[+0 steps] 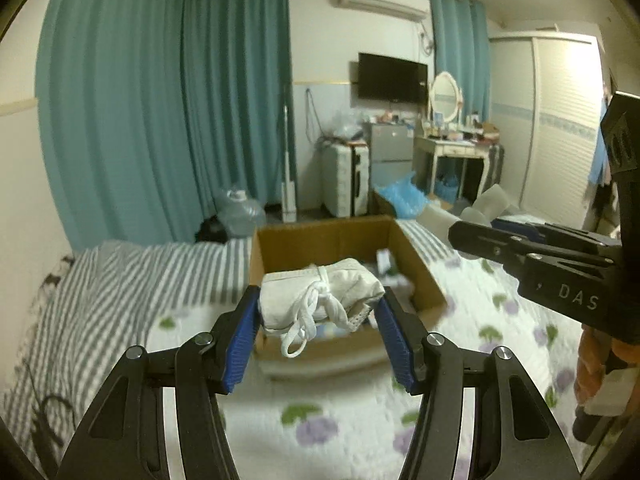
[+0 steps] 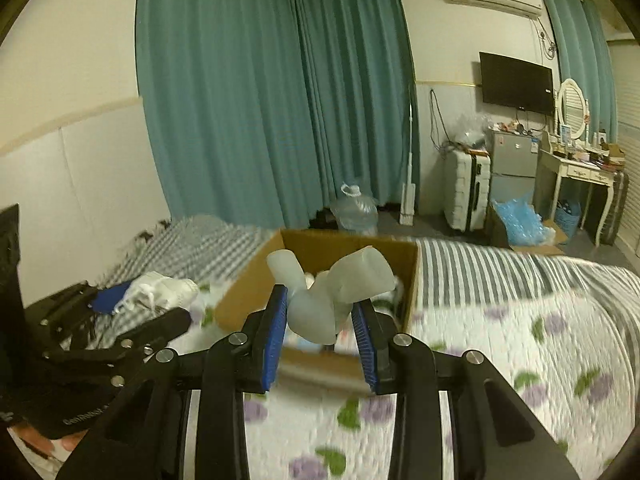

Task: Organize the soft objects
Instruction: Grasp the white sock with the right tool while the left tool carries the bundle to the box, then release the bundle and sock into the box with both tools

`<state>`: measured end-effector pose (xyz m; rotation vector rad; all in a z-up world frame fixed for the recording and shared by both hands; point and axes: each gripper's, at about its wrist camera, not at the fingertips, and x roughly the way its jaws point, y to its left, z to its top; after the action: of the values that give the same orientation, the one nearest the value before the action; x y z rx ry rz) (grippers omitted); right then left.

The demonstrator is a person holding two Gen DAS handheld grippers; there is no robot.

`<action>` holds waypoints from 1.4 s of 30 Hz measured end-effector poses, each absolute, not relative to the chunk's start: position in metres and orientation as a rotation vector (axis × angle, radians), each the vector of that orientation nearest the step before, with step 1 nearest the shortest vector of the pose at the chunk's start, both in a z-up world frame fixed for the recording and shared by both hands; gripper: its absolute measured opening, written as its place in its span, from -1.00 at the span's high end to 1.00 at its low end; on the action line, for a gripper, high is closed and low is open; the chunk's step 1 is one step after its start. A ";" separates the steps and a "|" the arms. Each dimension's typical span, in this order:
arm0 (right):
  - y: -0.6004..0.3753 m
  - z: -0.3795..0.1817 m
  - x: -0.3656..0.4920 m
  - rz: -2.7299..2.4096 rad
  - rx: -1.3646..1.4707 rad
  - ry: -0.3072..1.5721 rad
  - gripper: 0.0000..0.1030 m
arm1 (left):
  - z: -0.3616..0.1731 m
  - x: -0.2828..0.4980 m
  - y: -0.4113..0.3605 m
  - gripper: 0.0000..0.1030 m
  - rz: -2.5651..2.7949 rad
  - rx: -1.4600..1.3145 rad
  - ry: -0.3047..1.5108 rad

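My left gripper (image 1: 318,302) is shut on a folded cream garment with white drawstrings (image 1: 320,298), held just above the near edge of an open cardboard box (image 1: 320,236) on the bed. My right gripper (image 2: 320,308) is shut on pale grey socks (image 2: 332,292), held in front of the same box (image 2: 240,292). In the left wrist view the right gripper (image 1: 464,236) comes in from the right, with the grey socks (image 1: 488,202) sticking out. In the right wrist view the left gripper (image 2: 132,308) sits at the left with the cream garment (image 2: 160,290).
The box holds several small items (image 1: 386,262). It stands on a floral quilt (image 1: 320,420) next to a grey striped sheet (image 1: 120,280). Behind are teal curtains (image 1: 160,100), a water jug (image 2: 354,210), a white suitcase (image 1: 344,180) and a dressing table (image 1: 456,148).
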<state>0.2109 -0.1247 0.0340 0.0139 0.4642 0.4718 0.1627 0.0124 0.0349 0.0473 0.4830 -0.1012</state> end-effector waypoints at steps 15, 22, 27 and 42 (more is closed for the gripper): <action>-0.091 -0.017 0.381 0.504 0.082 0.596 0.35 | -0.030 0.295 0.002 -0.10 -0.110 0.113 0.589; -0.086 -0.039 0.397 0.487 0.084 0.661 -0.25 | -0.034 0.297 0.001 -0.29 -0.088 0.076 0.648; -0.102 -0.016 0.378 0.433 0.115 0.626 -0.31 | -0.005 0.274 0.001 -0.31 -0.047 0.093 0.626; -0.164 0.191 0.176 0.299 0.025 0.288 -0.82 | 0.198 0.067 -0.002 -0.70 -0.019 0.092 0.162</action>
<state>0.1757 -0.1638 0.1906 0.0248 0.2884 0.2995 0.0667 -0.0019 0.1979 0.0921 0.1616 -0.0188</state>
